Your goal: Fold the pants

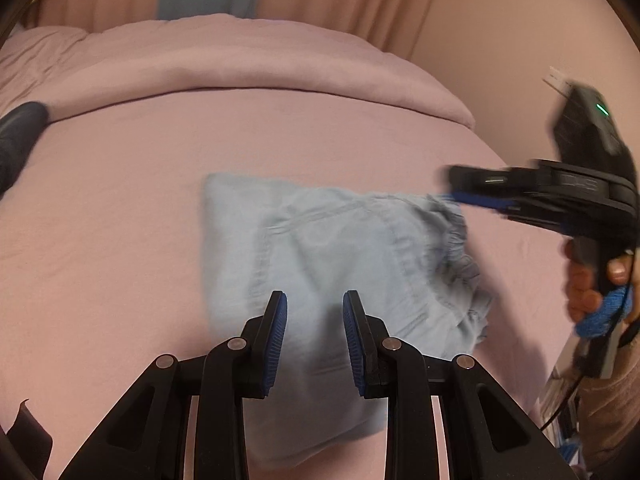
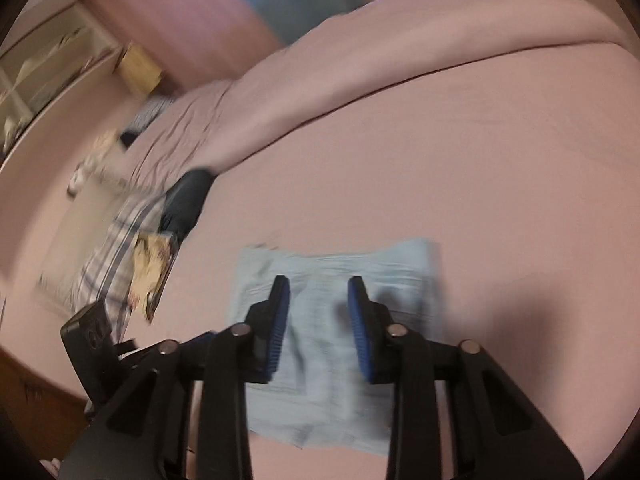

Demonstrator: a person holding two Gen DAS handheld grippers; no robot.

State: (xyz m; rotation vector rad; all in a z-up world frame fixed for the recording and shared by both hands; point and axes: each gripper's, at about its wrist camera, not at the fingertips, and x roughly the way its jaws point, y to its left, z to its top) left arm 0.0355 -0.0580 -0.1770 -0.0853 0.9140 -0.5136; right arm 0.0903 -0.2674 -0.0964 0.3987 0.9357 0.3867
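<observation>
Pink bed sheet [image 1: 120,208] under us; folded blue pants [image 1: 320,248] mid-frame look soft and floppy, so we'd pinch the ruffled waistband. Left gripper [image 1: 315,312] and right gripper [image 2: 319,300] both gape, empty.

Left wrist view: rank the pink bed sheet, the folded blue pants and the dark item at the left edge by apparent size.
1. pink bed sheet
2. folded blue pants
3. dark item, though the frame edge cuts it off

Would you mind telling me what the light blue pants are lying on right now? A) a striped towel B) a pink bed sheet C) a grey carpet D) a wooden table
B: the folded light blue pants lie flat on the pink bed sheet, which surrounds them on every visible side in both wrist views.
</observation>
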